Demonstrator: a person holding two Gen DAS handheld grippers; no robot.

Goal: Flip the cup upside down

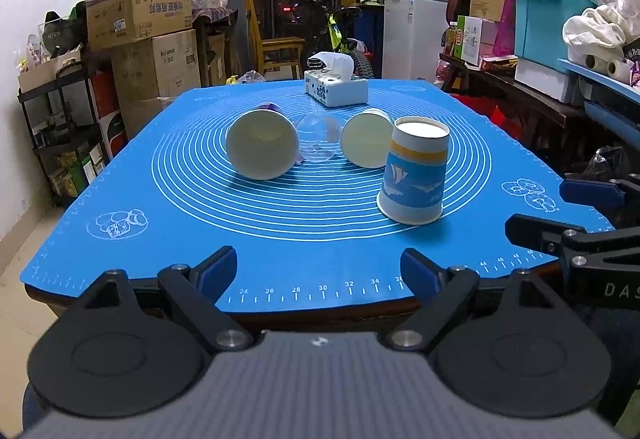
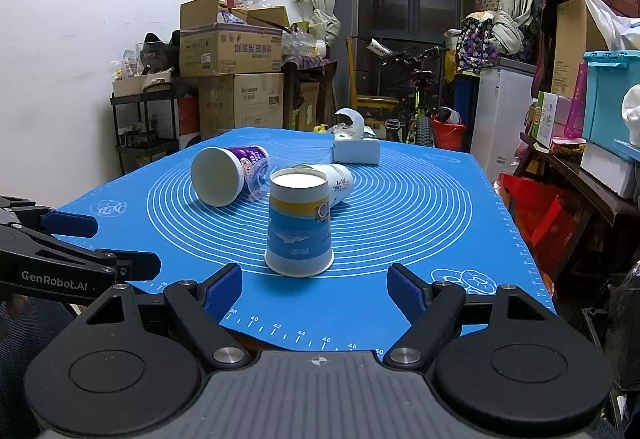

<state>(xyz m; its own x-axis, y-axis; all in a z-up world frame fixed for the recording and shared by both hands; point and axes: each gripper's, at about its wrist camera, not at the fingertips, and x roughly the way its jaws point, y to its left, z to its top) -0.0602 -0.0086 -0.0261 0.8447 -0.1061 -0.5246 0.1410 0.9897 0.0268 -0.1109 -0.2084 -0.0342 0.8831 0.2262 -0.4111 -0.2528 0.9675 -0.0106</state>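
Note:
A blue-and-white paper cup [image 1: 414,175] stands upside down on the blue mat [image 1: 280,263]; it also shows in the right wrist view [image 2: 299,229]. A purple paper cup [image 1: 262,145] [image 2: 224,179], a clear plastic cup [image 1: 318,138] [image 2: 260,179] and a white paper cup [image 1: 366,143] [image 2: 340,181] lie on their sides behind it. My left gripper [image 1: 319,271] is open and empty at the mat's front edge. My right gripper [image 2: 315,289] is open and empty, just in front of the upside-down cup.
A tissue box [image 1: 336,87] [image 2: 356,149] stands at the far end of the mat. Stacked cardboard boxes [image 1: 140,23] stand to the left. Shelves with bins [image 1: 556,27] stand to the right. The right gripper's body shows in the left wrist view [image 1: 580,239].

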